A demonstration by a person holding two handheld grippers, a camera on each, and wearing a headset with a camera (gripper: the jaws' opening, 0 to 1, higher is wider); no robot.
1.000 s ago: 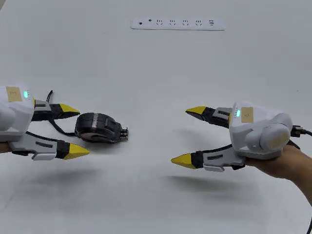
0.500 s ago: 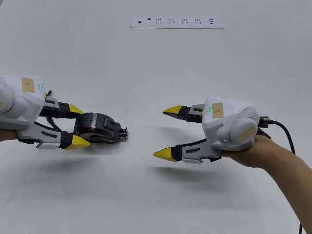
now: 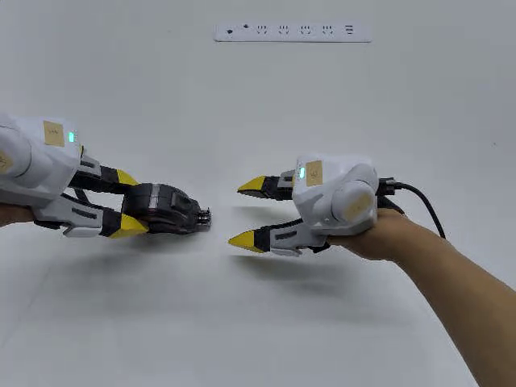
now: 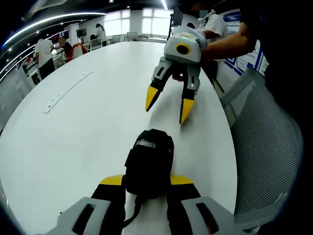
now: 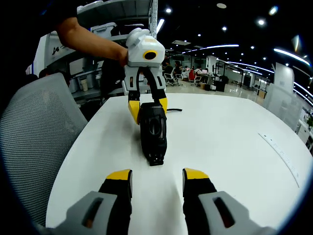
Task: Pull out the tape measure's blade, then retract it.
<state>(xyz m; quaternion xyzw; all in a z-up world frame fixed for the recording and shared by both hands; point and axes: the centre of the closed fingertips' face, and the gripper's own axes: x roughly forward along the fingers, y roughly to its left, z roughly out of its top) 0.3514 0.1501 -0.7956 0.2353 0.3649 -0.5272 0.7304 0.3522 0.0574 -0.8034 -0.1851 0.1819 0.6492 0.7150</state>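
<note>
Light: bright, even, from ceiling lights (image 5: 167, 10) | shadows: soft, under left gripper (image 3: 131, 202), right gripper (image 3: 236, 214) | gripper views: edges bent, dim

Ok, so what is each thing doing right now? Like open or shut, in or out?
Tape measure: lying on the table, blade all the way in, just the end hook poking out.
Left tool: shut on the tape measure's case.
Right tool: open, empty, pointing at the hook end, not touching it.
Power strip: flat on the table, nothing plugged in.
</note>
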